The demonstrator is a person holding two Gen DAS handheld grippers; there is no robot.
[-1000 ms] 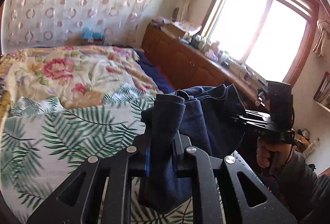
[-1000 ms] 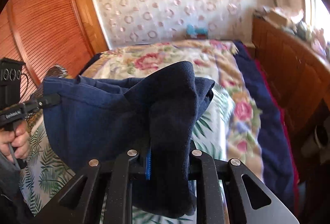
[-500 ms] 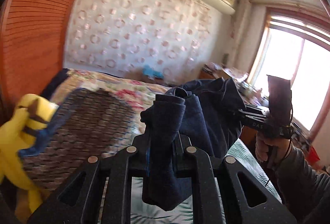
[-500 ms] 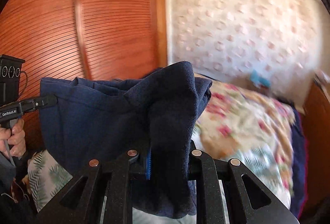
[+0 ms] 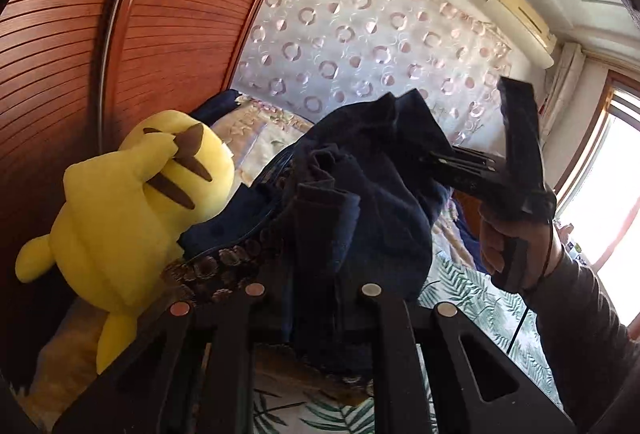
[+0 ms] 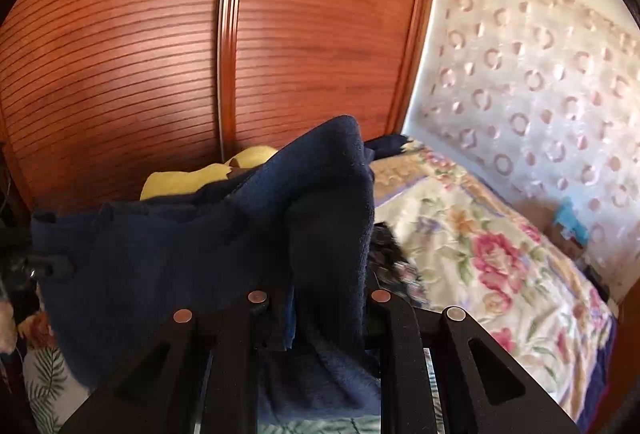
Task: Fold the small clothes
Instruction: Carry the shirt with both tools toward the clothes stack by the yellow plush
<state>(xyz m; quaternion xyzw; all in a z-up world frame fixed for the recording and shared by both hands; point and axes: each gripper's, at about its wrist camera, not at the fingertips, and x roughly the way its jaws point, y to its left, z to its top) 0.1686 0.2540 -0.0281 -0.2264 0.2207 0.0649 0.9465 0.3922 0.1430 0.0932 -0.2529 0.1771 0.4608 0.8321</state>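
Garment: one navy garment (image 5: pixel 360 202), held in the air between both grippers, above the bed (image 6: pixel 480 234).
Left gripper (image 5: pixel 316 298): fingers pinching one bunched edge.
Right gripper (image 6: pixel 320 306): fingers pinching the other edge.
Surroundings: one yellow plush toy (image 5: pixel 132 210) just beside the cloth; wooden wardrobe (image 6: pixel 160 54) close behind.

We see the bed (image 6: pixel 500 246) covered by a floral spread with a palm-leaf sheet (image 5: pixel 472 294) nearer us. On it lie a yellow plush toy (image 5: pixel 132 210), a dark patterned cushion (image 5: pixel 224 270), and what appears to be a small blue item (image 6: pixel 570 222) near the wall.
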